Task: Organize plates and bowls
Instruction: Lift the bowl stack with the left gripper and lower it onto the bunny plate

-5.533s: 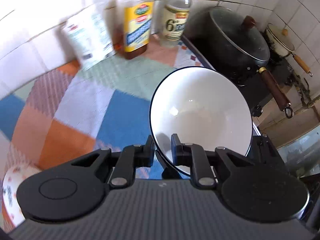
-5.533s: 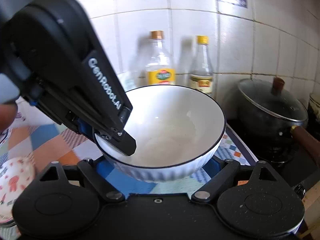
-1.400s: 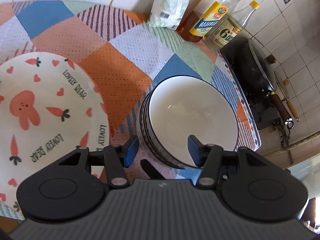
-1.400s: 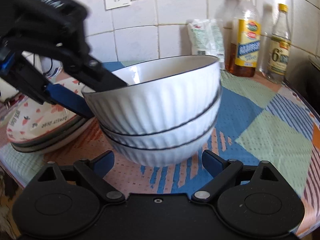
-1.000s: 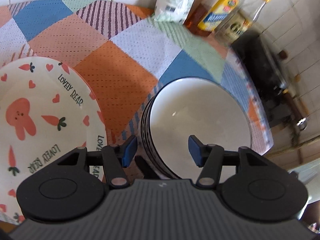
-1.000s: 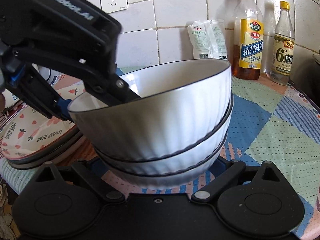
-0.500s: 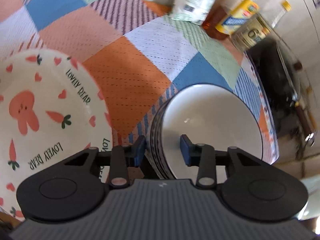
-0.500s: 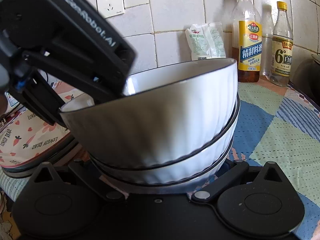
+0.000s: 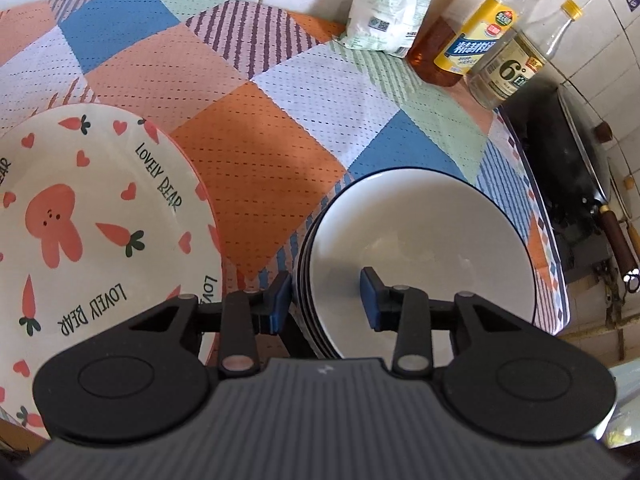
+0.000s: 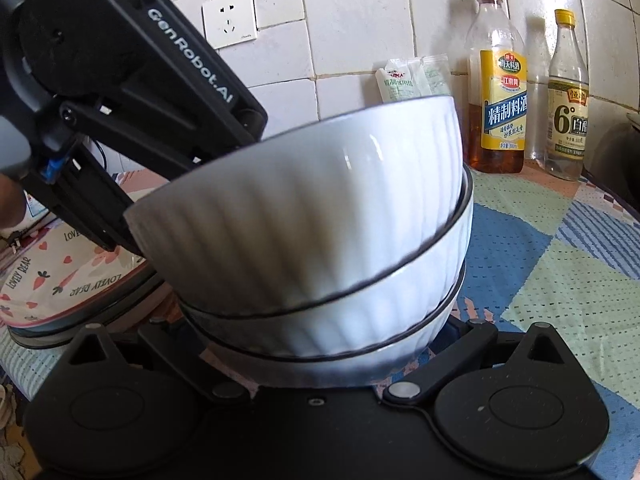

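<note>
Bowls [image 9: 420, 256] are seen from above in the left wrist view, stacked one inside another on the patchwork cloth [image 9: 248, 148]. The left gripper [image 9: 325, 300] is held over the near rim of the top bowl. Its jaws are apart: one blue pad is outside the rim and the other is inside the bowl. A gap can be seen, so the rim is not pinched. Just beside the stack, a bunny plate [image 9: 92, 224] is lying on the cloth. A white bag [image 9: 388, 0] and two bottles [image 9: 476, 40] are standing well apart at the wall.

In the right wrist view, three ribbed bowls [image 10: 320, 232] are seen from the side. The top bowl [image 10: 304, 200] is tilted and is not sitting flat in the one under it. The right gripper's fingertips are hidden behind the bowls, so it cannot be told if they are open or closed. The plates [image 10: 72, 280] are piled at the left, near the stack.

The step in hand seems to be the setting of the last bowl on the stack. Next, the top bowl should likely be nudged until it sits level, and care is called for so the stack is not tipped.
</note>
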`<state>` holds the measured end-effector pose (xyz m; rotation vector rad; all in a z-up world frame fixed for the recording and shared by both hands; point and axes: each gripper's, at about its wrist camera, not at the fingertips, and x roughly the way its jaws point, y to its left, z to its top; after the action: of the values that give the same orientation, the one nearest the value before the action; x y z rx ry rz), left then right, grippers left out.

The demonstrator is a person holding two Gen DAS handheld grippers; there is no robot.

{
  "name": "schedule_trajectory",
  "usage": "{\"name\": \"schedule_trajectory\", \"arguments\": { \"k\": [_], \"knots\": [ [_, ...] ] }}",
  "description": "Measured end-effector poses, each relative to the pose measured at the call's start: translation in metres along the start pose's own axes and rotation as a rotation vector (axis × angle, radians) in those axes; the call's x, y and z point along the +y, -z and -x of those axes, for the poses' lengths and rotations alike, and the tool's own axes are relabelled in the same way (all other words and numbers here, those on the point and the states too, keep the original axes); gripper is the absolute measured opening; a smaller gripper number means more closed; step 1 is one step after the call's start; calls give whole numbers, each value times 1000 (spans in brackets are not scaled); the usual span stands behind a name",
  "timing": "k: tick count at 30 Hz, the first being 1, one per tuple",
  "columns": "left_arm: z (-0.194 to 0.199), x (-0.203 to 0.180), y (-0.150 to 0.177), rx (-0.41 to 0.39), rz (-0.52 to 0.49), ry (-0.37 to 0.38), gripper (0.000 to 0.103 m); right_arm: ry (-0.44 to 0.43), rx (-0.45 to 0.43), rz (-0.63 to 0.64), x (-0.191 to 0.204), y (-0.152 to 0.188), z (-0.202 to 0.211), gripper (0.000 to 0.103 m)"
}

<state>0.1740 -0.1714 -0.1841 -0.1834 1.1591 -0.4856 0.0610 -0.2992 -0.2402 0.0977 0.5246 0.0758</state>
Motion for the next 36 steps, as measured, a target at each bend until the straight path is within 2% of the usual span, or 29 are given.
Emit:
{"name": "schedule_trajectory", "arguments": {
  "k": [7, 10, 17, 26, 30, 36],
  "knots": [
    [3, -3, 2, 2, -31, 4, 35, -16, 26, 6, -3, -3, 3, 103],
    [7, 0, 7, 0, -10, -5, 36, -9, 18, 4, 0, -4, 8, 103],
    [19, 3, 13, -11, -35, -23, 35, -4, -1, 55, 13, 0, 14, 102],
    [60, 0, 13, -90, -139, -60, 35, -16, -45, 98, 30, -24, 21, 102],
    [81, 12, 9, -111, -157, -70, 35, -37, -59, 122, 43, -34, 21, 102],
    [110, 38, 4, -140, -162, -125, 35, -104, -78, 169, 77, -48, 14, 102]
  ]
}}
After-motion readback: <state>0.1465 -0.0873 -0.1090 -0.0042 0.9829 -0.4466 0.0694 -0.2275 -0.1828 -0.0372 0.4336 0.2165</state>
